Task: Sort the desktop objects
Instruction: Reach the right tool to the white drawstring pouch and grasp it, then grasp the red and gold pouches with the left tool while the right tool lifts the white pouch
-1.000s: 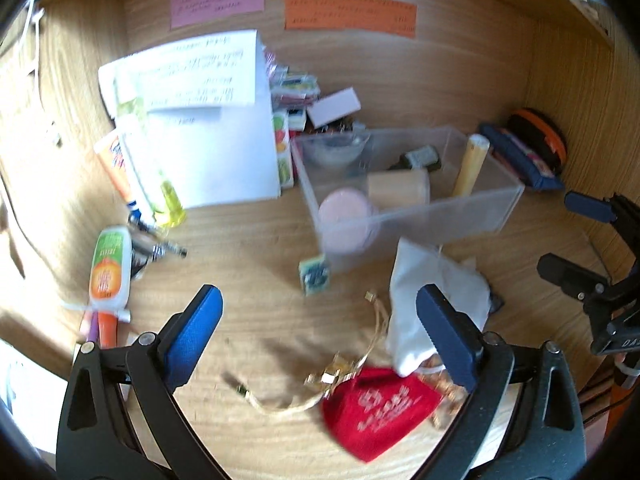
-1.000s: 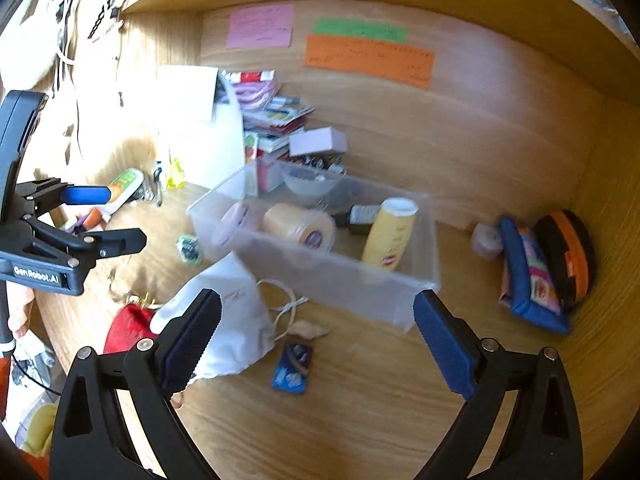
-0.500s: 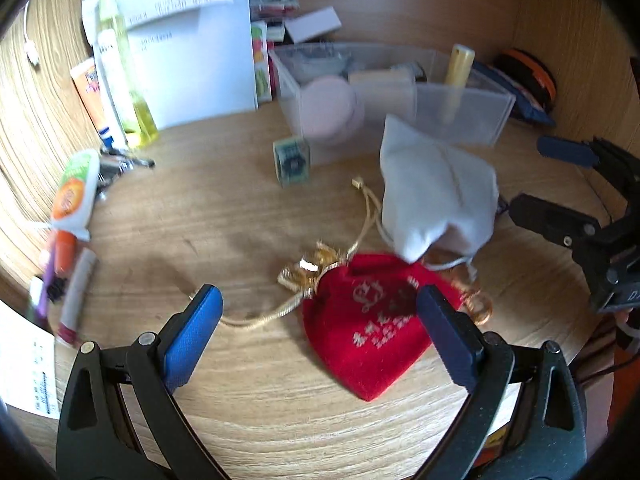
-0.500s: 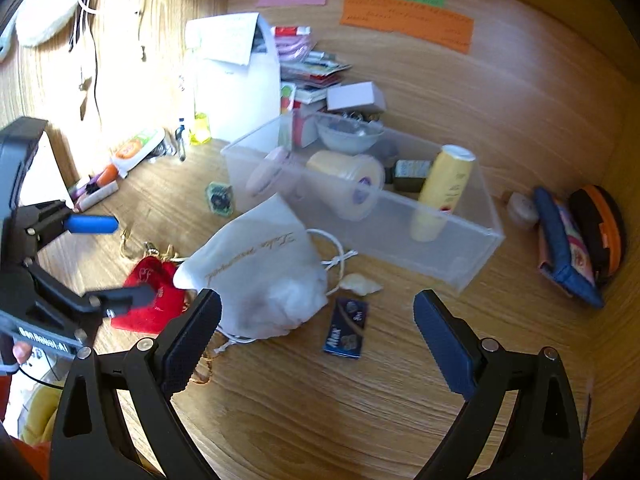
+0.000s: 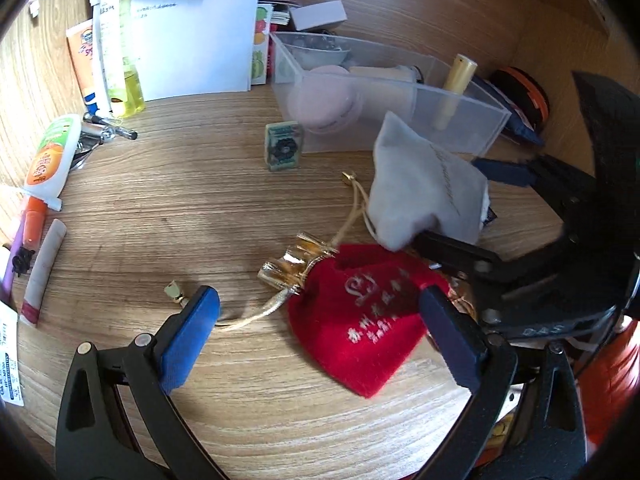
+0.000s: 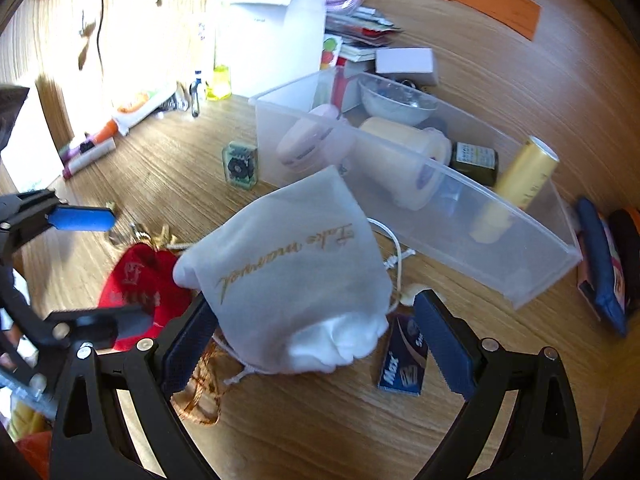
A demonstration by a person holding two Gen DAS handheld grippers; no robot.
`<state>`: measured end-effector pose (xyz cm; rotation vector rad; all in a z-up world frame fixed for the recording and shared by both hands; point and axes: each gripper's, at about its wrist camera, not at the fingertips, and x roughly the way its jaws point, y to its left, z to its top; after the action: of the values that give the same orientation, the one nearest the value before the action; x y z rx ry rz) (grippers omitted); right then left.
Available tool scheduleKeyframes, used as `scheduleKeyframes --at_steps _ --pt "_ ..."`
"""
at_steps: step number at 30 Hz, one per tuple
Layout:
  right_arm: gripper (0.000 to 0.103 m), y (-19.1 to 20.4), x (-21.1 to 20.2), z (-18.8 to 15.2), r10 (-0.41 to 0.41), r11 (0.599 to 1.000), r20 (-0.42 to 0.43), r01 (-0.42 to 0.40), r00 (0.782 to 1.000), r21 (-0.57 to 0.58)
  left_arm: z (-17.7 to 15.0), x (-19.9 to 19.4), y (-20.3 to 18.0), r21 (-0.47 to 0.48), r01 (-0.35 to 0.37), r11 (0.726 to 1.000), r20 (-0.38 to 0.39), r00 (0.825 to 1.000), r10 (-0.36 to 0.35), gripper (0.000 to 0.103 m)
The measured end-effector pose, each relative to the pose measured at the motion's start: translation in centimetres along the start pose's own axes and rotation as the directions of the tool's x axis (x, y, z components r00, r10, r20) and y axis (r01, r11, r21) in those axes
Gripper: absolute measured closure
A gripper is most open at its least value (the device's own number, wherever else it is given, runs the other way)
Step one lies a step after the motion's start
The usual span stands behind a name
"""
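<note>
A red velvet pouch (image 5: 360, 320) with gold trim and cord lies on the wooden desk; it also shows in the right wrist view (image 6: 140, 280). My left gripper (image 5: 316, 332) is open, its blue pads on either side of the pouch, just above it. A white drawstring pouch (image 6: 296, 276) with gold lettering lies beside it, also in the left wrist view (image 5: 424, 192). My right gripper (image 6: 316, 340) is open with the white pouch between its fingers. A clear plastic bin (image 6: 552, 264) behind holds a bowl, a tape roll and bottles.
A small green-black packet (image 6: 240, 164) stands left of the bin. A blue packet (image 6: 404, 364) lies by my right finger. Tubes, pens and a white box (image 5: 192, 40) line the left. A blue case (image 6: 600, 264) sits at the right.
Both grippers have moved forward and down. The left one now straddles the red pouch; the right one has closed in around the white pouch.
</note>
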<state>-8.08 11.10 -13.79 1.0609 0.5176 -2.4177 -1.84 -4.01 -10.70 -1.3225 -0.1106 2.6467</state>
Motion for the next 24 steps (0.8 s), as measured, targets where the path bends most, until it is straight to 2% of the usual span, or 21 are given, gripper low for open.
scheduleKeyframes --at_steps 4,6,7,8,17,19,24 --pt "0.009 -0.1 0.6 0.2 0.005 1.0 -0.009 -0.005 1.0 -0.013 0.0 0.0 0.1 0.017 0.006 1.0 -0.004 1.0 -0.006 0.002" --pt "0.014 -0.4 0.9 0.2 0.028 1.0 -0.015 -0.028 1.0 -0.005 0.2 0.0 0.2 0.012 0.008 1.0 -0.006 1.0 -0.008 0.002" --pt "0.022 -0.5 1.1 0.3 0.043 0.999 -0.022 -0.043 0.999 -0.002 0.3 0.1 0.1 0.013 0.007 1.0 -0.008 1.0 -0.007 0.002" --pt "0.026 -0.5 1.3 0.3 0.052 0.999 -0.03 -0.052 0.998 -0.002 0.4 0.2 0.1 0.016 0.003 1.0 -0.008 1.0 -0.003 0.002" --pt "0.047 -0.1 0.9 0.2 0.028 0.999 0.006 -0.028 1.0 -0.035 0.6 1.1 -1.1 0.079 -0.045 0.996 0.003 0.999 0.045 0.002" --pt "0.049 -0.1 0.7 0.2 0.036 0.999 0.015 -0.035 0.999 -0.038 0.5 1.2 -1.4 0.091 -0.046 0.995 0.008 0.999 0.045 0.004" --pt "0.054 -0.3 0.1 0.3 0.054 0.998 0.032 -0.054 0.998 -0.029 0.5 1.2 -2.0 0.13 -0.042 0.991 0.022 0.999 0.039 0.019"
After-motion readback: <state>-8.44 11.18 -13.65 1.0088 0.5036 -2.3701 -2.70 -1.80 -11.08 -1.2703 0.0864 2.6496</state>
